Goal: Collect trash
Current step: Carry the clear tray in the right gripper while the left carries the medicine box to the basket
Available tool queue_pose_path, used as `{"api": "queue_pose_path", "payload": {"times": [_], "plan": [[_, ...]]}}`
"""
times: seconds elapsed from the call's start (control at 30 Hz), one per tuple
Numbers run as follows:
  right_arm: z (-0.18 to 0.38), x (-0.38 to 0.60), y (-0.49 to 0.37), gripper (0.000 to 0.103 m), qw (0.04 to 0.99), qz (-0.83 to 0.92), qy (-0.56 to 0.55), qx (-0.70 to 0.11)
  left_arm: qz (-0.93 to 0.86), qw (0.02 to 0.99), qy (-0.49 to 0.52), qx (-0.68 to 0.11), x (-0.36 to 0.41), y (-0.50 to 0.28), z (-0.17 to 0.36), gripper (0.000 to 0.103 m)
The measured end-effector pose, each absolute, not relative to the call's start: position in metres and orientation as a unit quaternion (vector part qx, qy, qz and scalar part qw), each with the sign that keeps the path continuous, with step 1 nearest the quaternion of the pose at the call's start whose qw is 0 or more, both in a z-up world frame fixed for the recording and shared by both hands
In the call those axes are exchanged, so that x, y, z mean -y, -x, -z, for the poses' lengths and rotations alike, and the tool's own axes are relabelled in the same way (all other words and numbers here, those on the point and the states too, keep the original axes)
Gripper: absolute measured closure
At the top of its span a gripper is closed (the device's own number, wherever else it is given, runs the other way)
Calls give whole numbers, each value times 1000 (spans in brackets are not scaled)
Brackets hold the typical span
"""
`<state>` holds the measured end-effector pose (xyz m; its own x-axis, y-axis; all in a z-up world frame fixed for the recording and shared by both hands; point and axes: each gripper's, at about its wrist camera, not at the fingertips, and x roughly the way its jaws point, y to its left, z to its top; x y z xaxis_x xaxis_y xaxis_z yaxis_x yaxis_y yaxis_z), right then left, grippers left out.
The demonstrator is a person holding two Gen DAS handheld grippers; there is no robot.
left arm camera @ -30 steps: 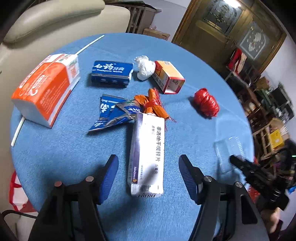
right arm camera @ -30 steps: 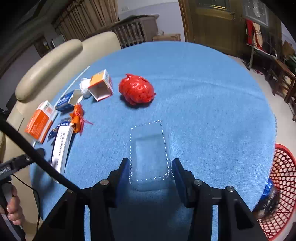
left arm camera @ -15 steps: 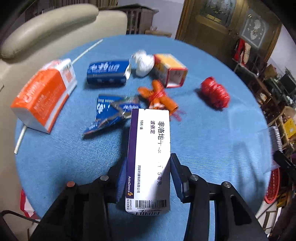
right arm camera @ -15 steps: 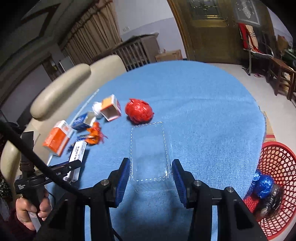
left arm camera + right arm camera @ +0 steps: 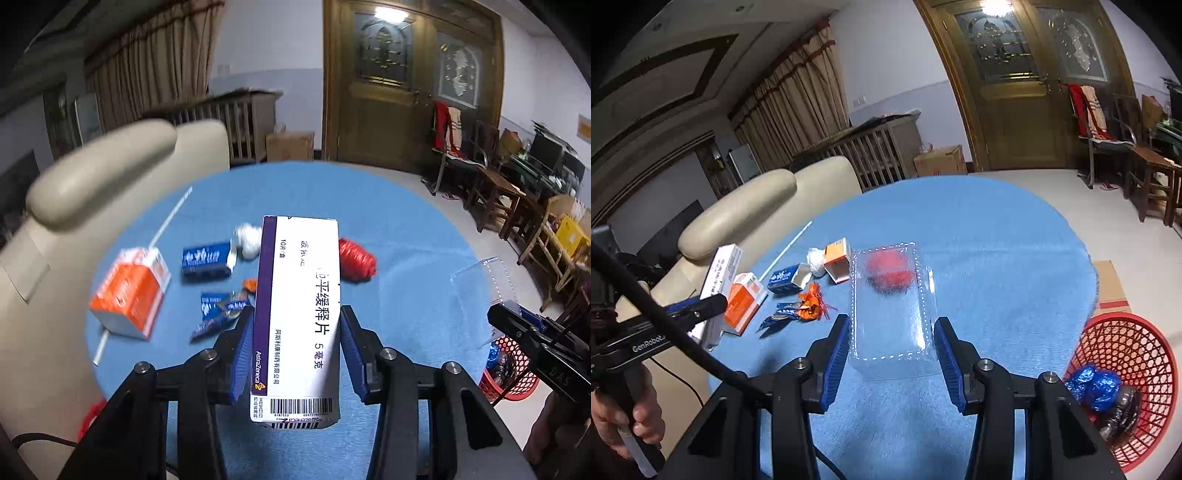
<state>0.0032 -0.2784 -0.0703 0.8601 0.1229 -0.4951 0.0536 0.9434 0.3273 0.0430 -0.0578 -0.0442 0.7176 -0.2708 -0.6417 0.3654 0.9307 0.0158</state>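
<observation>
Left gripper [image 5: 295, 347] pinches the box [image 5: 299, 314], right gripper [image 5: 890, 350] the tray [image 5: 892, 314]; either could slip short of the basket [image 5: 1126, 387]; the tray's thin walls may buckle.

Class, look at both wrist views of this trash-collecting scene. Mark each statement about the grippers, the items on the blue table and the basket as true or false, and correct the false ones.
1. The left gripper holds a white and purple medicine box. True.
2. The right gripper holds a crumpled red bag. False: it grips a clear plastic tray; the red bag lies on the table behind it.
3. The red basket stands on the table. False: it sits on the floor beside the table.
4. The basket already holds a crumpled blue wrapper. True.
5. An orange and white carton lies on the table. True.
</observation>
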Motion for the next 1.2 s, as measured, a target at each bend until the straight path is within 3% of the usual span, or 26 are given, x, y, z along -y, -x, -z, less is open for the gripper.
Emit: {"api": "queue_pose_path", "payload": {"times": [0.6,1.2], "plan": [[45,293,53,54,961,-20,-173,-213,161,943,-132,-260,88,6,6,56],[46,316,74,54,958,-25,-207,-197,173,938,-178,-242,128,33,4,56]]}}
